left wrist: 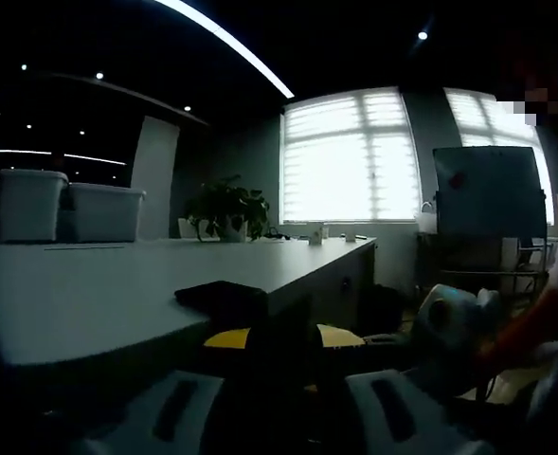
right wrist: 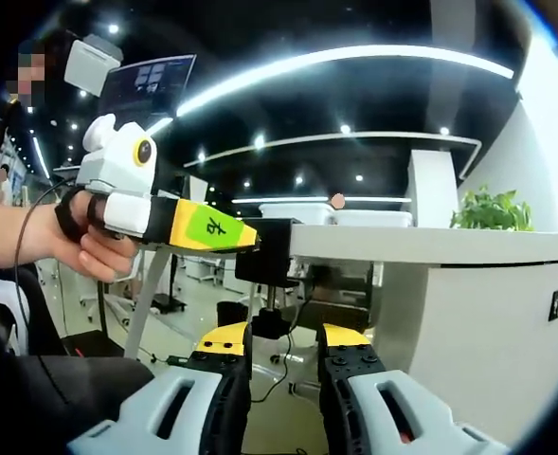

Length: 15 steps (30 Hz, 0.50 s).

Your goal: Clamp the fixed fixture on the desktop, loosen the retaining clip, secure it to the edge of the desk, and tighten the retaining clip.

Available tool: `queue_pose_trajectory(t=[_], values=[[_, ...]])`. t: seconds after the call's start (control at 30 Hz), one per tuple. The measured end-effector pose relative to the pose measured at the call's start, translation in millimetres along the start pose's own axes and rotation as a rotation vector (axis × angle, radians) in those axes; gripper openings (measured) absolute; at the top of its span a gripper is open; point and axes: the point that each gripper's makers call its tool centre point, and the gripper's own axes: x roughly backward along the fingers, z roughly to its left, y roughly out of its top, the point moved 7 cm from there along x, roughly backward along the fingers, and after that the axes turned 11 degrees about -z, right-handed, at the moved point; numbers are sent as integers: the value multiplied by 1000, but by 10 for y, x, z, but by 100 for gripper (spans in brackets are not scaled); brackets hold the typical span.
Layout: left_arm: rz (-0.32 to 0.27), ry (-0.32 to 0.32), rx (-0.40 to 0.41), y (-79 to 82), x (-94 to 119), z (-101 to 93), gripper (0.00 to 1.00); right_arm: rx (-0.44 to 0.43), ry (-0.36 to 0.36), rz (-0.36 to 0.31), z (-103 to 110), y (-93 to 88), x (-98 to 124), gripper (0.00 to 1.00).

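Note:
A black clamp fixture (right wrist: 264, 251) sits on the edge of the white desk (right wrist: 430, 245), its screw stem and knob (right wrist: 271, 324) hanging below. My left gripper (right wrist: 250, 237), yellow with a green label, comes in from the left and is shut on the fixture. In the left gripper view the fixture (left wrist: 224, 296) lies dark on the desk (left wrist: 117, 284) edge, between the yellow tips of my left gripper (left wrist: 286, 336). My right gripper (right wrist: 286, 336) is open under the desk edge, and the knob is in the gap between its yellow tips. From the left, the right gripper (left wrist: 454, 318) appears low on the right.
A potted plant (left wrist: 226, 209) and two white bins (left wrist: 32, 204) stand on the far side of the desk. A dark board (left wrist: 492, 194) stands by the bright windows. A person's hand (right wrist: 99, 251) holds the left gripper. Below the desk are chairs and cables.

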Motion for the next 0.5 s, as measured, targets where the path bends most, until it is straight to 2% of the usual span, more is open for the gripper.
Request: queue_pose_trajectory(t=[0.13, 0.2, 0.37, 0.5], values=[[-29, 53, -1, 1, -3, 103, 4, 4, 3, 4, 5, -13, -3, 26], [-44, 48, 25, 0, 3, 129, 2, 3, 3, 6, 5, -18, -3, 26], [-74, 40, -33, 2, 11, 114, 1, 3, 8, 12, 8, -46, -17, 26], [-107, 44, -25, 12, 1, 109, 1, 1, 20, 15, 38, -75, -54, 26]])
